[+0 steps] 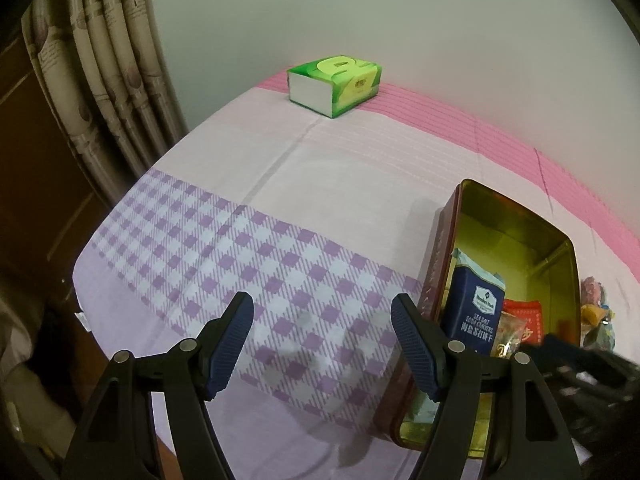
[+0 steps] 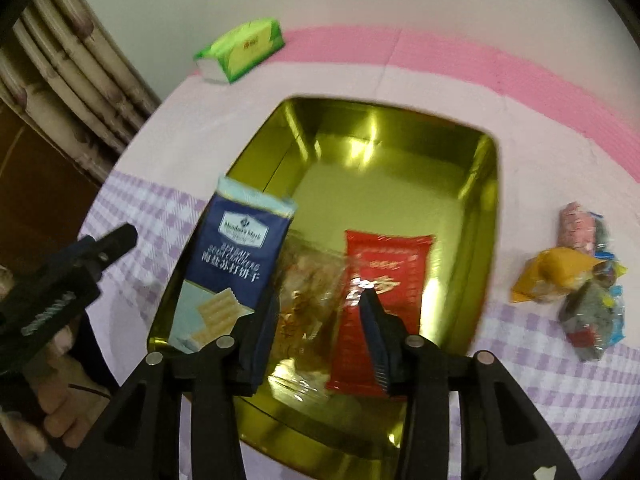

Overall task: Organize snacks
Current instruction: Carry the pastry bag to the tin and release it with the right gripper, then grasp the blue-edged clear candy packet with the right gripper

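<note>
Snacks (image 2: 576, 280) lie loose right of the tin (image 2: 486, 216), nearest the right gripper (image 2: 320, 324), open over it; left gripper (image 1: 322, 344) open, empty.

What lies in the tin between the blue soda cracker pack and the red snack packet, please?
A clear-wrapped snack lies between the soda cracker pack and the red packet, inside the gold tin; the right wrist view shows it best.

The left gripper (image 1: 322, 344) hangs with its jaws spread wide and nothing between them; a bare hand (image 2: 52, 396) grips its handle. The right gripper (image 2: 320, 332) points downward, fingers parted, its blue pads (image 2: 374, 344) facing inward.
</note>
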A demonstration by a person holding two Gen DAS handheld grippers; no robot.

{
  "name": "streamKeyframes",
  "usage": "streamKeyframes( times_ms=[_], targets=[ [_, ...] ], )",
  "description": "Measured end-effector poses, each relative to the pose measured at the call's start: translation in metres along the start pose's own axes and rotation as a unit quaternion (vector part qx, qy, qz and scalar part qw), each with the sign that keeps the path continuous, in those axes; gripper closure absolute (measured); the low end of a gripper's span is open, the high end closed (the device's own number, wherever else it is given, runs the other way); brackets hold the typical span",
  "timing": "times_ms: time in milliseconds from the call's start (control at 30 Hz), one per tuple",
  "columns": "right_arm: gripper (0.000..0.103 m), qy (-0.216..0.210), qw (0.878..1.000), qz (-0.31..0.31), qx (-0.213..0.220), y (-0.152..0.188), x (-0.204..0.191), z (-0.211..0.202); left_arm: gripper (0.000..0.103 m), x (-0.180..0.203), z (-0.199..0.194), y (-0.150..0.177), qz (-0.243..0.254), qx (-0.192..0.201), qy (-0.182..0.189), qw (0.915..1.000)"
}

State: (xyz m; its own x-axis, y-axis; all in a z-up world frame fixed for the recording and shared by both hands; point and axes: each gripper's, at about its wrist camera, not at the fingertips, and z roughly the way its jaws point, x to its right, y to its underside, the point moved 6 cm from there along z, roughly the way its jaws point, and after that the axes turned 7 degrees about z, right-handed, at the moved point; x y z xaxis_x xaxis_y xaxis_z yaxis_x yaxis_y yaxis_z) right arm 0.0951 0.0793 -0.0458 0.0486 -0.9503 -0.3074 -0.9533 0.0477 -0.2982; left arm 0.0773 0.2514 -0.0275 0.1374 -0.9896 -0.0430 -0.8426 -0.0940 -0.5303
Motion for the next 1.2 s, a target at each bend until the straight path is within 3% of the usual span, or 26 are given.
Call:
streamKeyframes(
  times_ms=[133, 300, 433, 600, 1000, 1200],
  targets=[
    [0.063, -0.004, 0.999, 0.014, 0.03, -0.007, 0.029, -0.034, 0.031, -0.001, 0.0, -0.001, 0.001, 0.0, -0.004, 1.0],
    [0.061, 0.047, 0.996, 0.05, 0.059, -0.013, 0.108, -0.07, 0.031, 0.0, -0.001, -0.001, 0.008, 0.002, -0.01, 0.9999],
    [0.061, 0.093, 0.991, 0.087, 0.048, -0.007, 0.185, -0.08, 0.031, 0.005, -0.003, 0.0, 0.02, 0.006, -0.018, 0.9996],
    [0.061, 0.109, 0.986, 0.121, 0.021, 0.011, 0.245, -0.074, 0.031, 0.01, -0.008, -0.002, 0.037, 0.025, -0.029, 0.9986],
    [0.063, 0.072, 0.99, 0.117, 0.018, 0.01, 0.262, -0.046, 0.031, 0.01, -0.005, -0.002, 0.043, 0.028, -0.041, 0.9979],
    [0.072, 0.075, 0.993, 0.094, 0.011, 0.02, 0.257, -0.036, 0.031, 0.015, -0.003, 0.001, 0.05, 0.029, -0.046, 0.9972]
  ],
)
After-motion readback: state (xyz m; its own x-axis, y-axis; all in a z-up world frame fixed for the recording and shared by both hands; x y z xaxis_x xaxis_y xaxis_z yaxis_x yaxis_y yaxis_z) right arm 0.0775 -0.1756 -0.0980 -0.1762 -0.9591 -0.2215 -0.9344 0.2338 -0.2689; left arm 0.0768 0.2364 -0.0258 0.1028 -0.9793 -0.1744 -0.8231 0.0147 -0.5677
